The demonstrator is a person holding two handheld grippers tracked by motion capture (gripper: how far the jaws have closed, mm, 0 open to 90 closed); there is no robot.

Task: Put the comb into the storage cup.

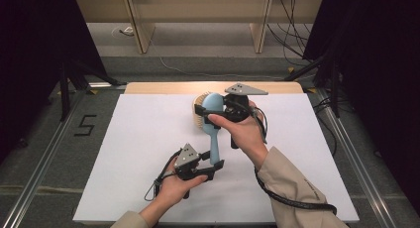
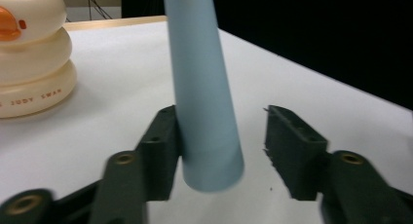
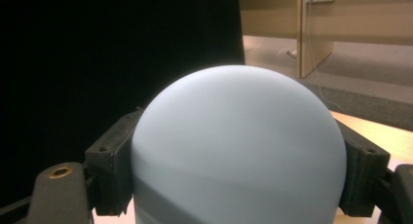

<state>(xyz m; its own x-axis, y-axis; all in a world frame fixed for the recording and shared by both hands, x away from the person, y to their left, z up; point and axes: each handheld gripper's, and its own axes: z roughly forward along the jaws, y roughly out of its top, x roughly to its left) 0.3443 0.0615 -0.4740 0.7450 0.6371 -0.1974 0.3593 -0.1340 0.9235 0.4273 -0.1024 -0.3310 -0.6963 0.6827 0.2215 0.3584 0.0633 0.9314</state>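
Brush [image 1: 214, 124] count: one, pale blue. Right gripper [image 1: 200, 110] fingers clamp its head; left gripper [image 1: 219, 164] fingers stand part open astride the handle end, one pad touching.

Matt blue plastic brush [image 1: 213, 120] — smooth

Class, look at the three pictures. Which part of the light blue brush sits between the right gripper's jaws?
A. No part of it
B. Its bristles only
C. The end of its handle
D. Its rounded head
D: in the right gripper view both jaws of the right gripper press against the sides of the rounded head of the brush, while the handle end lies at the left gripper.
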